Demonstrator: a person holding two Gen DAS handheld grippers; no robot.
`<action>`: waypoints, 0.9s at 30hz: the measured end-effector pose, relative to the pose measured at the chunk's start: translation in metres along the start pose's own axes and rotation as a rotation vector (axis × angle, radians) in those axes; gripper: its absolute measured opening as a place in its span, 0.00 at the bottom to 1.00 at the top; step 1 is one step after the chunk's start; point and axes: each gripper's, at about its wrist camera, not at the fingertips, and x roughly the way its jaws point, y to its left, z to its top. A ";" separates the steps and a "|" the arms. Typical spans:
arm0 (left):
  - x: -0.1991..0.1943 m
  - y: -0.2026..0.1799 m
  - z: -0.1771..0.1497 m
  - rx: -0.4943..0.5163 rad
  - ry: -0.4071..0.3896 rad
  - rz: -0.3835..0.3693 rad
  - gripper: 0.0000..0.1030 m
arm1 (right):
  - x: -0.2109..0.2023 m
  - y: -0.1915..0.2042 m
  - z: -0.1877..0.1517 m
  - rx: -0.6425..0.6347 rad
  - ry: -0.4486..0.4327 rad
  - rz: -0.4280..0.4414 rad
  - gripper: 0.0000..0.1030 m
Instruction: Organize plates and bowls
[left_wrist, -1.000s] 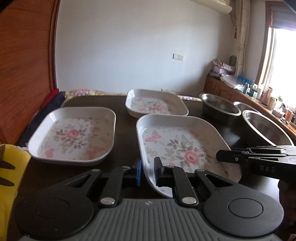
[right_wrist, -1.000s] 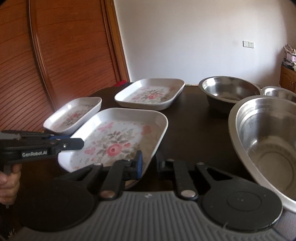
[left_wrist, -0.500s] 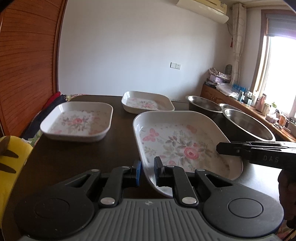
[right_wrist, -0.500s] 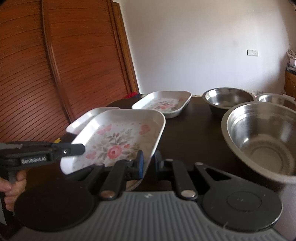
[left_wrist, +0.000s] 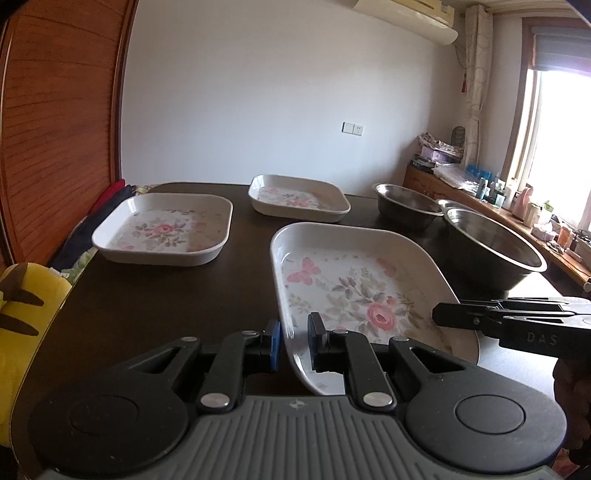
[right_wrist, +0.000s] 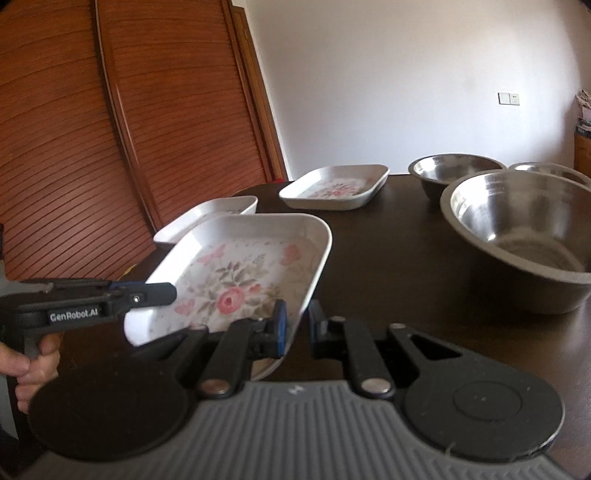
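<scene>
A white floral plate (left_wrist: 354, 291) is held above the dark table (left_wrist: 155, 295) by both grippers. My left gripper (left_wrist: 293, 338) is shut on its near left rim. My right gripper (right_wrist: 295, 325) is shut on its near right rim (right_wrist: 314, 280). The left gripper shows from the side in the right wrist view (right_wrist: 162, 293), the right gripper in the left wrist view (left_wrist: 443, 317). Two more floral plates rest on the table, one at the left (left_wrist: 162, 229) and one at the back (left_wrist: 299, 197). Three steel bowls stand at the right: a large one (right_wrist: 517, 236), a smaller one (right_wrist: 454, 173), a third (right_wrist: 550, 171) partly hidden.
A wooden louvred door (right_wrist: 129, 129) lines the left side of the table. A yellow striped object (left_wrist: 26, 314) lies off the table's left edge. A cluttered sideboard (left_wrist: 480, 184) stands under the window at the right.
Both grippers have lifted the floral plate higher, off the table. The view of the table has flattened and the other plates and bowls now sit lower and farther.
</scene>
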 end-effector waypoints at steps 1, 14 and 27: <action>0.001 0.001 0.000 -0.002 0.004 0.001 0.43 | -0.001 0.000 -0.002 -0.001 0.001 0.001 0.13; 0.015 0.007 -0.006 -0.010 0.025 0.008 0.43 | 0.005 0.001 -0.012 0.007 0.011 -0.019 0.15; -0.018 0.013 -0.004 -0.023 -0.099 0.060 0.80 | -0.023 0.006 -0.013 -0.039 -0.078 -0.067 0.16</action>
